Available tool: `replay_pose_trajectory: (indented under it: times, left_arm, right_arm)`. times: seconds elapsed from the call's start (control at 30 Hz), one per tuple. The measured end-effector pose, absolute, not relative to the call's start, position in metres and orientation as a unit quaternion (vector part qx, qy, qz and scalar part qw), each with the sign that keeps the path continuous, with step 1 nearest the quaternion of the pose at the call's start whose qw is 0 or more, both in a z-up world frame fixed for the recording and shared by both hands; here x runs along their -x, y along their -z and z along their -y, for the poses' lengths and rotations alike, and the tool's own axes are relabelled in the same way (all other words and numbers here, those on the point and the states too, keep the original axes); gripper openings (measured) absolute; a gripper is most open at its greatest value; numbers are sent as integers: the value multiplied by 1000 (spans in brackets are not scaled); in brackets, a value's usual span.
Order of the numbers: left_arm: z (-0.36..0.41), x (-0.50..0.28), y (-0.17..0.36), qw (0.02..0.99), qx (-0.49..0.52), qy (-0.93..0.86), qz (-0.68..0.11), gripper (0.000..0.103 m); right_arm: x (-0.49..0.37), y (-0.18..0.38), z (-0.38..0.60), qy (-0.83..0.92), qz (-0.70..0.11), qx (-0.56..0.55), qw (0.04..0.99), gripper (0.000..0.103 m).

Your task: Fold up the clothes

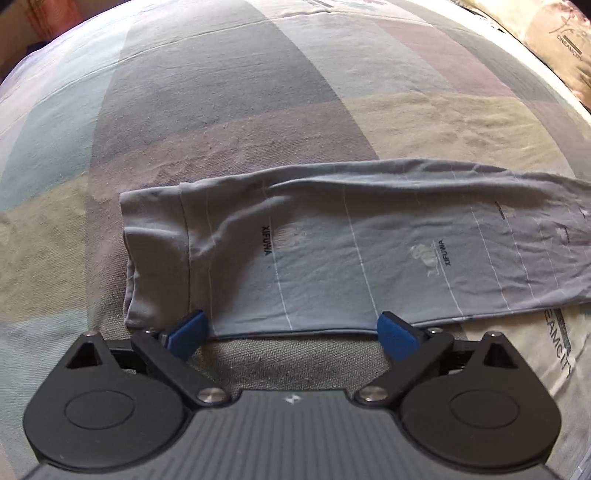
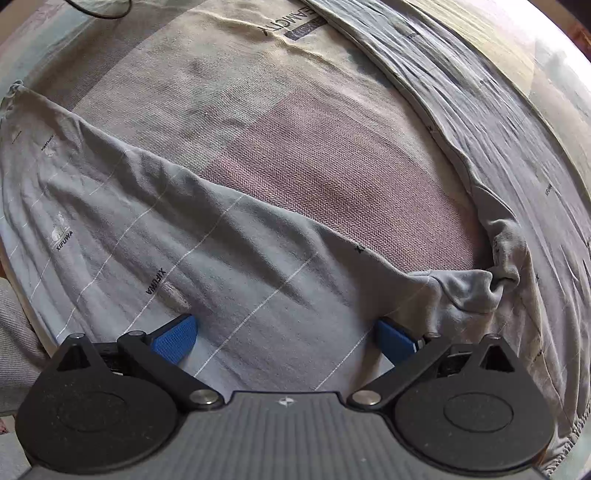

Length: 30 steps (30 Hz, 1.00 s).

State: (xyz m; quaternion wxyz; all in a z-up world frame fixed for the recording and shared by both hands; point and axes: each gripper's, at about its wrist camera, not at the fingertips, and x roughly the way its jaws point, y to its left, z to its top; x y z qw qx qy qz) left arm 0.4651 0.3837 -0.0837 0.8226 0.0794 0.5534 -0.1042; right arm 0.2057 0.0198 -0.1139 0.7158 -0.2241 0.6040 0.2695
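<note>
A pair of grey trousers with thin white lines and XIFUWA prints lies spread on the bed. In the left wrist view one leg (image 1: pixel 332 243) lies flat, its hemmed cuff (image 1: pixel 155 254) to the left. My left gripper (image 1: pixel 291 334) is open at the leg's near edge, holding nothing. In the right wrist view the other leg (image 2: pixel 166 243) runs from the far left to the bunched crotch (image 2: pixel 476 284), and the first leg (image 2: pixel 498 122) runs up the right. My right gripper (image 2: pixel 284 336) is open just above the cloth, holding nothing.
The bed sheet (image 1: pixel 221 110) has wide pastel colour blocks with DREAMCITY lettering (image 2: pixel 288 26). A patterned pillow (image 1: pixel 561 40) lies at the far right corner. A dark cable loop (image 2: pixel 99 11) lies at the sheet's far edge.
</note>
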Motion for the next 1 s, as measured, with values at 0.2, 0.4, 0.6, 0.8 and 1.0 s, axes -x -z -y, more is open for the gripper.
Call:
replay_pose_trajectory:
  times: [0.2, 0.4, 0.6, 0.8, 1.0]
  left_arm:
    - [-394, -479, 76, 846, -67, 113, -516, 97]
    - [-431, -497, 84, 851, 12, 52, -522, 96]
    - [-413, -489, 67, 871, 17, 94, -481, 96]
    - [-396, -495, 95, 854, -10, 70, -516, 95]
    - [-343, -460, 66, 855, -72, 116, -500, 96]
  right_arm:
    - [-210, 113, -24, -257, -620, 225, 707, 103]
    - [-216, 112, -28, -254, -637, 231, 690, 103]
    - [-216, 111, -29, -251, -642, 232, 686, 103]
    - [-214, 108, -27, -254, -640, 232, 687, 103]
    - [-205, 104, -23, -254, -628, 225, 700, 103]
